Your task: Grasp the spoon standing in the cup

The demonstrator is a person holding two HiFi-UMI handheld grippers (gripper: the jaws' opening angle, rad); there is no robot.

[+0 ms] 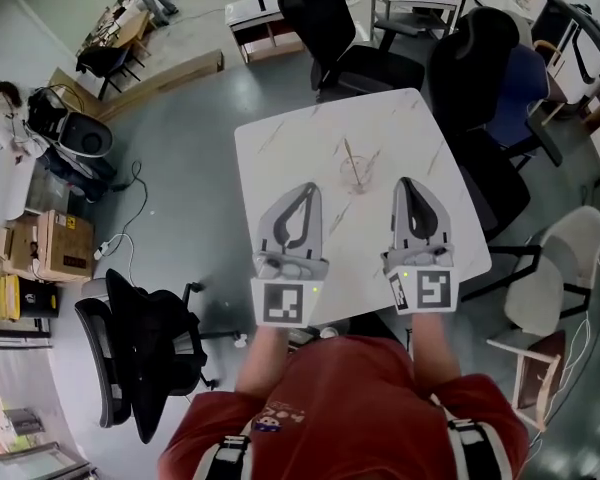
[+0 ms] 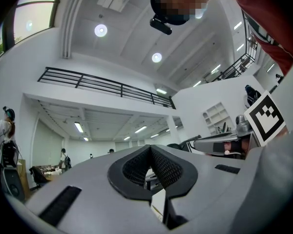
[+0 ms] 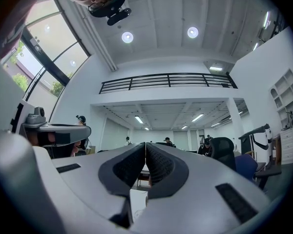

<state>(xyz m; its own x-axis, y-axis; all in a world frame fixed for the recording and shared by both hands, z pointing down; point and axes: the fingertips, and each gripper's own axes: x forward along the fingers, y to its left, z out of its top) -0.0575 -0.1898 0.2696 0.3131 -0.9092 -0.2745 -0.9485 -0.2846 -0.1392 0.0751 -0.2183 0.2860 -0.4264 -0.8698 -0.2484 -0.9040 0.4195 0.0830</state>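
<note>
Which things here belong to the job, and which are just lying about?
Job: spoon, cup, table, left claw and right claw, both shut.
Lying about: black chair, box, white chair.

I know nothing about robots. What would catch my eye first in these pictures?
Two grey grippers, the left gripper and the right gripper, are held side by side over the near part of a white table, both shut and empty. Just beyond their tips, between the two, stands a clear cup with a thin spoon leaning in it.
</note>
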